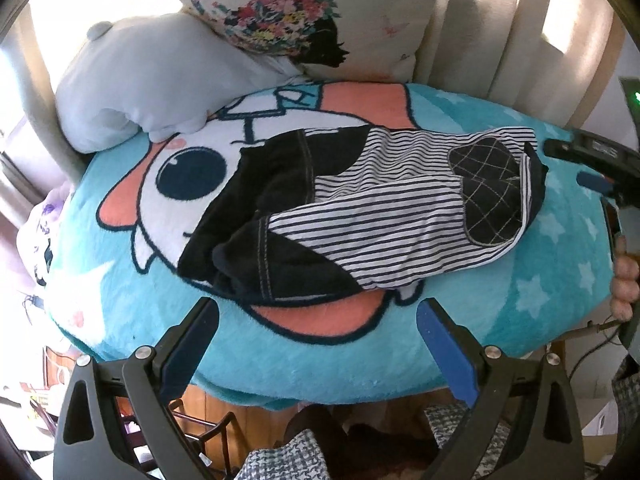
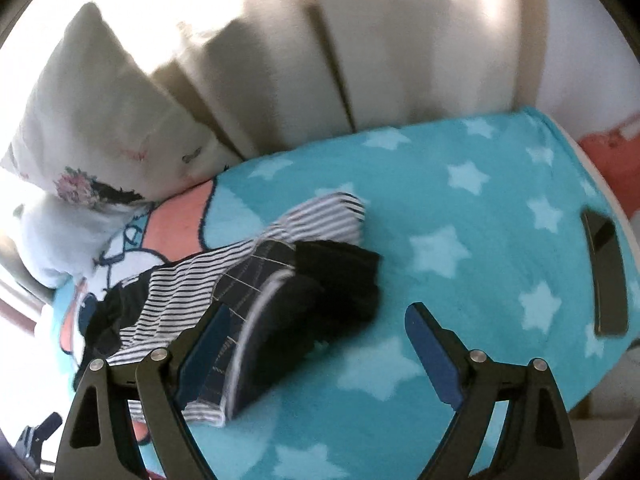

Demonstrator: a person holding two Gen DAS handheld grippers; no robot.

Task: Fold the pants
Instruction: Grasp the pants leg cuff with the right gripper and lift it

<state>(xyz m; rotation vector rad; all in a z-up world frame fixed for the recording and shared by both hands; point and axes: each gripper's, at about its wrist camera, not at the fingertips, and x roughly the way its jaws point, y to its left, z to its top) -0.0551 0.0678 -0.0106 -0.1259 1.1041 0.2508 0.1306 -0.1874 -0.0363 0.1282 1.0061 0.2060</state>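
- Blanket [image 1: 560, 264] in turquoise plush with pale stars and a cartoon face covered the raised surface and filled most of both views.
- Curtain [image 1: 492, 32] in cream folds hung behind the far edge.
- Floral pillow [image 1: 280, 12] leaned at the far side, with a pale grey plush cushion [image 1: 132, 80] just beside it on the left, resting on the blanket.
- Pants [image 1: 360, 216], small and crumpled, lay on the middle of the blanket: black legs toward the left, striped fabric with dark checked patches toward the right.
- Left gripper [image 1: 318, 344] hovered level at the near edge of the blanket, fingers spread wide and empty, pointing at the pants just beyond its tips.
- Right gripper [image 2: 314, 344] angled down over the right end of the pants, fingers spread wide; its left pad [image 2: 204, 344] overlapped the checked fabric, though contact could not be told.
- Hand [image 1: 624, 280] gripped the right tool at the right edge of the left wrist view.
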